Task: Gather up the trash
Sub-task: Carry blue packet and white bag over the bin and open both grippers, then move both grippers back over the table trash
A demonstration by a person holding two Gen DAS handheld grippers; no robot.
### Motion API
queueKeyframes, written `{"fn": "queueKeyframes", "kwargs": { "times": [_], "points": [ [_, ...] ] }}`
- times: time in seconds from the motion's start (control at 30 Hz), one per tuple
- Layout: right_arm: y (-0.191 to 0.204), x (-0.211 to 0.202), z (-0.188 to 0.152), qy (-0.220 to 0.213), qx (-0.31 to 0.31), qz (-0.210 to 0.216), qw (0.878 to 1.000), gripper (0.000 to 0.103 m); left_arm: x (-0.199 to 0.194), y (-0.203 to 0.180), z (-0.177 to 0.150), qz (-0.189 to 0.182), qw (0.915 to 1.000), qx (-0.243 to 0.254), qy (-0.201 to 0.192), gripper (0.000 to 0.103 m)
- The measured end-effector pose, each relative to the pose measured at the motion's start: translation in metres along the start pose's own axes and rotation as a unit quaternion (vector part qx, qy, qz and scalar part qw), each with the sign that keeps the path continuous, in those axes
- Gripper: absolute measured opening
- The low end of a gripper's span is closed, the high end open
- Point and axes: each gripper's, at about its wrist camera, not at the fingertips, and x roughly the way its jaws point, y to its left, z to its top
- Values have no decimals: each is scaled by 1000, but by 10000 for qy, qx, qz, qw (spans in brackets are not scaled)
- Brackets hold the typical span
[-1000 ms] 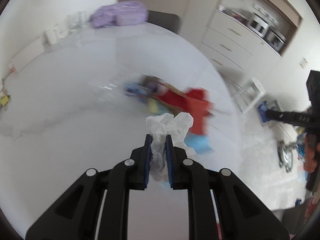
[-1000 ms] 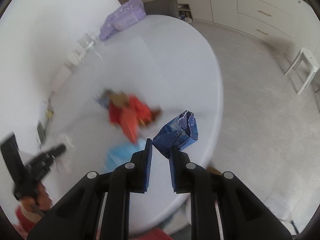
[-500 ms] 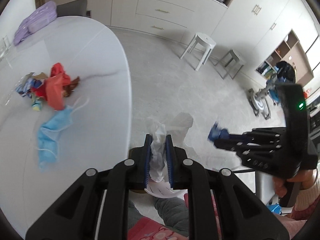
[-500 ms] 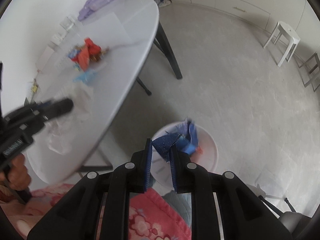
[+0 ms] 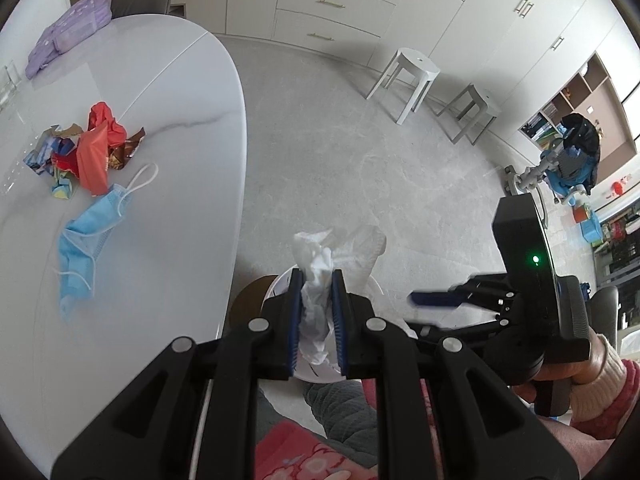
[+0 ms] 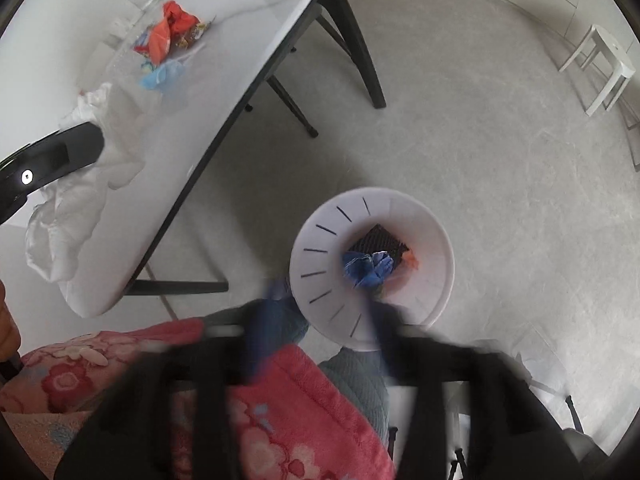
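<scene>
While my left tool [image 5: 316, 312] was clenched on the tissue [image 5: 316, 276], the bin [image 6: 436, 236] lay straight ahead of and below its tips, so the coming move turned on that one line: tissue over rim, then let go. From the left wrist, the bin [image 5: 280, 284] showed only as white slivers behind the fingers [image 5: 296, 320] and the wad, so I could not judge from there whether the tissue hung inside the rim or just short of it, nearer the counter [image 5: 192, 160].

The right wrist gave what the left hid: the bin's whole open mouth on the floor, beside the counter [image 6: 240, 60] end, with a blue wrapper [image 6: 368, 268] already lying in the bottom. My right tool [image 6: 316, 344] was smeared with blur there, its jaws spread wide with nothing between them, hovering at the bin's near rim. That view also caught the tissue [image 6: 80, 184] hanging at the counter's edge, off to the left of the bin.

On the counter a mask [image 5: 84, 236] and a heap of wrappers [image 5: 88, 152] remained.
</scene>
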Motion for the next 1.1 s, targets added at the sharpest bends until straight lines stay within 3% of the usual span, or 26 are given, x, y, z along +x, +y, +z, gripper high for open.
{"fn": "queueKeyframes", "kwargs": {
  "times": [0.03,0.3,0.37,0.4,0.43,0.53,0.83,1.1],
  "points": [
    [-1,-4,0,-72,67,-85,9999,89,1,0,0,-10,10000,17,11,14],
    [-33,-39,2,-561,749,-462,9945,97,14,-12,-3,-156,9991,333,214,17],
    [-42,-45,0,-620,825,-636,9926,97,20,-18,-3,-194,9983,460,310,42],
    [-48,-49,-2,-656,872,-769,9911,97,23,-24,-2,-196,9976,571,348,69],
    [-52,-52,-3,-683,906,-855,9899,97,22,-27,-1,-178,9974,619,321,82],
    [-72,-60,-12,-709,1120,-1049,9856,97,21,-43,-1,-242,9955,883,251,90],
    [-96,-66,-22,-778,1578,-1108,9781,97,22,-67,-7,4,9906,1342,264,92],
    [-76,-65,-10,-815,1341,-1074,9818,97,10,-41,-7,148,9957,900,154,92]
  ]
}}
